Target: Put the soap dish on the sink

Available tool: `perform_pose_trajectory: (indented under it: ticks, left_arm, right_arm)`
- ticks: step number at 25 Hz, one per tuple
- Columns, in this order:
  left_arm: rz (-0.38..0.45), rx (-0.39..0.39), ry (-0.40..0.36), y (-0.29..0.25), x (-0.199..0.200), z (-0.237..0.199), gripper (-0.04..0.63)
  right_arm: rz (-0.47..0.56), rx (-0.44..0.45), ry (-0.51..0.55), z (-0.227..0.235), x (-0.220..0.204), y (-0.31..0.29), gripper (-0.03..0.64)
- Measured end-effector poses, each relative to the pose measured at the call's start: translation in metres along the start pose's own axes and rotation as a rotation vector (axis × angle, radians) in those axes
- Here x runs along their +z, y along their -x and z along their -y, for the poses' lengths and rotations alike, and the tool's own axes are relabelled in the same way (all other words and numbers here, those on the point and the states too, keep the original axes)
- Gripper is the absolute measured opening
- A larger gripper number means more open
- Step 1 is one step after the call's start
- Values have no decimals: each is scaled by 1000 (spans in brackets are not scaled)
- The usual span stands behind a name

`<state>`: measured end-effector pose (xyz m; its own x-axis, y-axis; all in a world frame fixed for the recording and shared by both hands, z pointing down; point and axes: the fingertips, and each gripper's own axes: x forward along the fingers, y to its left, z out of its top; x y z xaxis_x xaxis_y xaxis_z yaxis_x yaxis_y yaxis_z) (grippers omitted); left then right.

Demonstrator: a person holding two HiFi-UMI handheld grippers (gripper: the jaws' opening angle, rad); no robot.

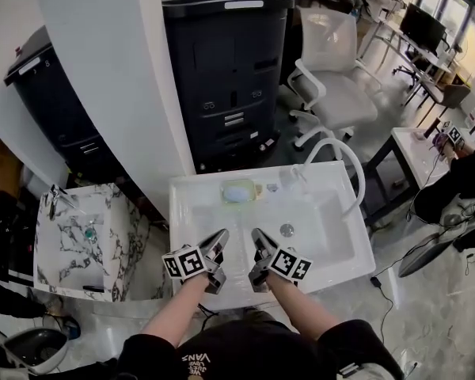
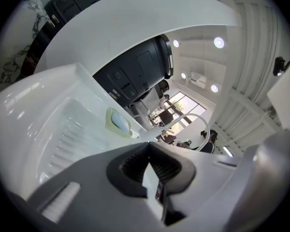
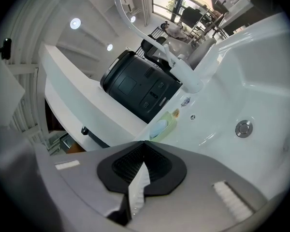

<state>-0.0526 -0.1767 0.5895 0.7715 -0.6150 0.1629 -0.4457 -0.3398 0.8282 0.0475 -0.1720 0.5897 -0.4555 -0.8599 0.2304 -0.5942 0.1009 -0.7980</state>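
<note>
1. At the far left a marble-patterned counter (image 1: 63, 248) sits beside a white pillar (image 1: 111, 77). The pillar's foot comes near the sink's back left corner.
2. The white sink (image 1: 180, 220) has a broad flat rim all round. Its left edge drops to a narrow strip of floor between it and the counter.
3. The left gripper (image 1: 221, 236) hovers over the sink's front rim and points across the basin. Its jaws are pressed together with nothing between them.
4. The soap dish (image 1: 240, 190) is pale green and holds a pale blue soap. It rests on the sink's back rim, close to the rear edge and just left of the tap base. Open basin lies between it and both grippers.
5. The right gripper (image 1: 258, 236) hangs just beside the left one over the same front rim. Its jaws are also pressed together on nothing.
6. The drain (image 1: 286, 229) sits on the basin floor just right of that gripper's tip.
7. A white curved tap (image 1: 356, 172) arches over the sink's back right corner.
8. Behind the sink stands a dark machine (image 1: 229, 70), with a white chair (image 1: 332, 62) to its right.
</note>
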Motion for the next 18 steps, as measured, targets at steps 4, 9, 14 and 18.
perform_pose_trajectory:
  ticks: [4,9,14,18]
  left_arm:
    - [-23,-10,-39,13,-8,7,52]
    - [-59,-7,-113,34,-20,16,52]
    - [-85,-10,-201,54,-28,31,54]
    - [-94,-13,-220,71,-37,35,52]
  right_arm:
    - [19,1,10,-8,-7,15,3]
    - [41,-11,23,-17,-18,36,2]
    - [50,-36,65,-22,-33,56,2]
    - [61,-56,90,-24,-43,72,2]
